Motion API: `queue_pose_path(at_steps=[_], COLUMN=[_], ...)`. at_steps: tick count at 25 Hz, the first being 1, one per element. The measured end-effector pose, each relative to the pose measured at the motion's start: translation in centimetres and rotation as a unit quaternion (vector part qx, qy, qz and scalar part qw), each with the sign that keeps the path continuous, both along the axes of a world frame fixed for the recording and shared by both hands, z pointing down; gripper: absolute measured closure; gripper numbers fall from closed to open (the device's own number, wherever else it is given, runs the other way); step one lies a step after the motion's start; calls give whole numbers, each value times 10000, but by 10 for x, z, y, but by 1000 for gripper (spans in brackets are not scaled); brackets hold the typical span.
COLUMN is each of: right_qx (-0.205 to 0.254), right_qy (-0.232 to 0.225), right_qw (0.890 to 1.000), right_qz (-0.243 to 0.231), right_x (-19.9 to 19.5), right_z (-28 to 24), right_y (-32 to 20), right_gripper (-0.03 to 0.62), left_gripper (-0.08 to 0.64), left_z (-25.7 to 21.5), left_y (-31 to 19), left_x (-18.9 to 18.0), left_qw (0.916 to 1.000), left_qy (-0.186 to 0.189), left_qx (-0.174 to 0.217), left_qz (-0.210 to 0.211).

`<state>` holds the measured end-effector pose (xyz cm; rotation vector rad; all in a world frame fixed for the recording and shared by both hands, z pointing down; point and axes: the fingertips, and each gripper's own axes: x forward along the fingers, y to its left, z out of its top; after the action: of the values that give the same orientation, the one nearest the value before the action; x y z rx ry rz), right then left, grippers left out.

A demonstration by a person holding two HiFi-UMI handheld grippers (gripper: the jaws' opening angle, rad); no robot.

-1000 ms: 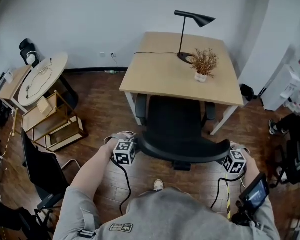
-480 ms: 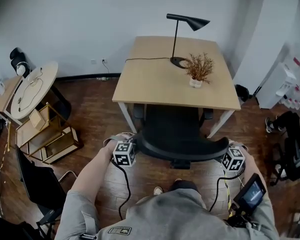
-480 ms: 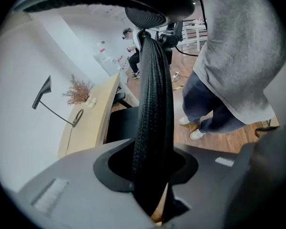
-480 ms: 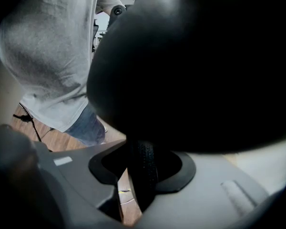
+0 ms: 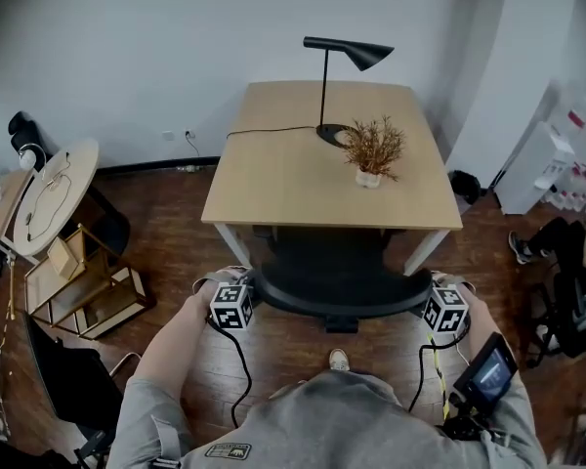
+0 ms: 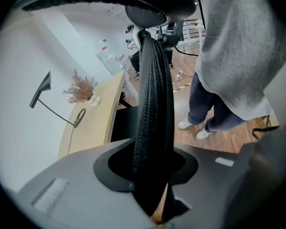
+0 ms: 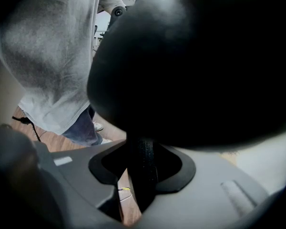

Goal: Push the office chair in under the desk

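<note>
At the backrest's two ends, the left hand-held gripper (image 5: 250, 296) and right hand-held gripper (image 5: 428, 302) each clamp the black mesh edge of the office chair (image 5: 337, 274). Seat lies beneath the worktop (image 5: 293, 179), backrest just outside its near edge. Lettering on the sweatshirt patch (image 5: 236, 448) is too small to read.

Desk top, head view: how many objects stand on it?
2: a black desk lamp toward the far edge, and a dried brown plant in a white pot beside its base. None hidden.

Chair (image 5: 337, 286) partly under desk (image 5: 273, 179) (lamp (image 5: 356, 53) and plant (image 5: 371, 149) on top)
</note>
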<state>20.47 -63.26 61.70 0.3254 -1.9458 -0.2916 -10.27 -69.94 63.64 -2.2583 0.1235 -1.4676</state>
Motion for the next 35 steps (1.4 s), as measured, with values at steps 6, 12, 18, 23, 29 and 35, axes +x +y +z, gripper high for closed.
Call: queue_pose_path(at_steps=[6, 12, 18, 23, 29, 35], right_qx=[33, 22, 28, -18, -32, -7], right_qy=[-4, -16, -21, -53, -46, -42], right_qw=[10000, 10000, 10000, 10000, 9999, 10000], right_qz=[33, 54, 23, -65, -115, -52], right_x=[2, 14, 19, 23, 28, 27], right_z=[1, 0, 0, -1, 1, 1], right_y=[-17, -44, -64, -78, -94, -108], right_gripper=[440, 440, 440, 440, 440, 440], left_gripper=[439, 439, 439, 440, 440, 439], left_z=[1, 0, 0, -1, 1, 1], left_y=[-20, -49, -69, -80, -93, -109], left_x=[4, 16, 22, 25, 29, 29], left_qw=[10000, 10000, 10000, 10000, 10000, 10000], left_qy=[-13, -31, -41, -49, -62, -50], left_qx=[41, 8, 13, 17, 2, 19], left_qz=[6, 22, 31, -3, -47, -46])
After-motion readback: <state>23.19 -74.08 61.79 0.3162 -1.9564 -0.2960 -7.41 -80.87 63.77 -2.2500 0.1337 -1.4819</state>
